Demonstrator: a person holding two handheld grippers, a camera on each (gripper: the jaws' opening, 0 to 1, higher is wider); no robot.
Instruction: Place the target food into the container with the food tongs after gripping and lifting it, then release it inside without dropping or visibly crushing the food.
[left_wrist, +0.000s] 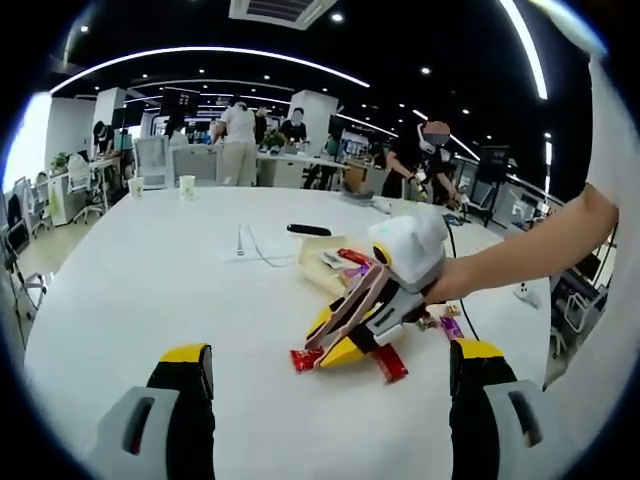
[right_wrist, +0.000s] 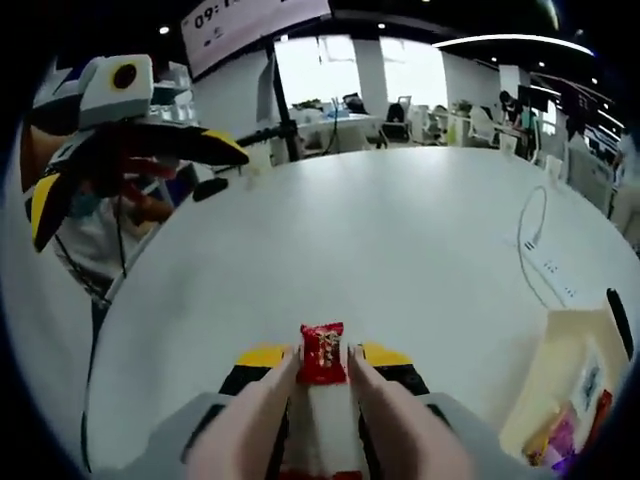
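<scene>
Right gripper (right_wrist: 322, 372) (tongs (right_wrist: 300, 420) fitted) clamps red candy (right_wrist: 322, 353); left gripper (left_wrist: 330, 368) wide.

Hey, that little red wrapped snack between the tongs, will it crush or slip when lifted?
The red wrapped snack looks small and probably light. Its glossy wrapper may slide between the smooth tongs. It keeps a flat rectangular shape under the squeeze, so likely fairly firm, though gentle pressure seems safer.

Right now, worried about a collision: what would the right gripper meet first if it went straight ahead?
Nothing close: past the red snack packet in its food tongs, the right gripper faces bare white table, as far as visible. The paper container sits aside.
</scene>
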